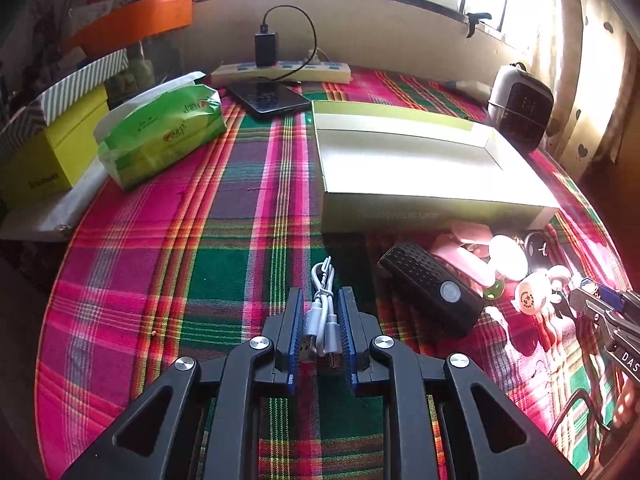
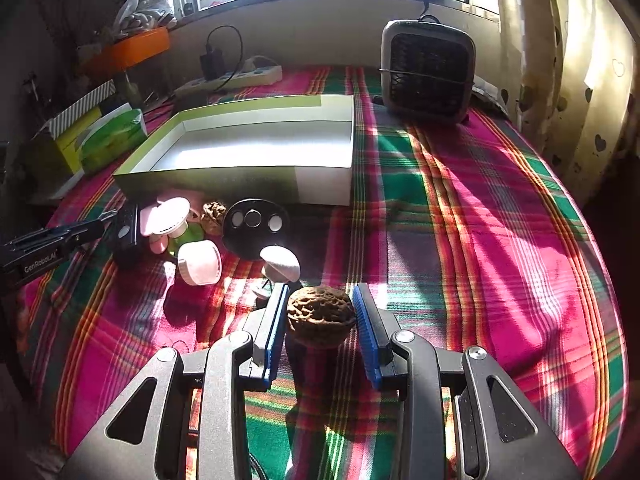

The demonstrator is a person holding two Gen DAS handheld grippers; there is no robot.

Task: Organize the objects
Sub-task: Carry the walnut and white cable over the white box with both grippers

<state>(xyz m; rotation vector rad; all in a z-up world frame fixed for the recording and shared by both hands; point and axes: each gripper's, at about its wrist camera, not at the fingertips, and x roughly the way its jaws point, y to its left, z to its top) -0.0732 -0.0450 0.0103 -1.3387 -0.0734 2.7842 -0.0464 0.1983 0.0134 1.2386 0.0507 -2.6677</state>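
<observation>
My left gripper (image 1: 320,300) is shut on a coiled white USB cable (image 1: 325,312), held above the plaid cloth. My right gripper (image 2: 320,300) is shut on a brown walnut (image 2: 320,316). An open, empty white-and-green box (image 1: 420,208) (image 2: 248,184) lies ahead of both. In front of it sits a heap: a black speaker (image 1: 432,292), pink and white round lids (image 2: 199,263), a second walnut (image 2: 213,216), a black disc with holes (image 2: 256,236). The right gripper shows at the right edge of the left wrist view (image 1: 588,300); the left one at the left edge of the right wrist view (image 2: 102,216).
A green tissue pack (image 1: 160,136), yellow boxes (image 1: 48,156), a phone (image 1: 268,98) and a power strip (image 1: 280,72) stand at the back left. A small fan heater (image 2: 428,72) stands at the back right. A curtain (image 2: 588,80) hangs on the right.
</observation>
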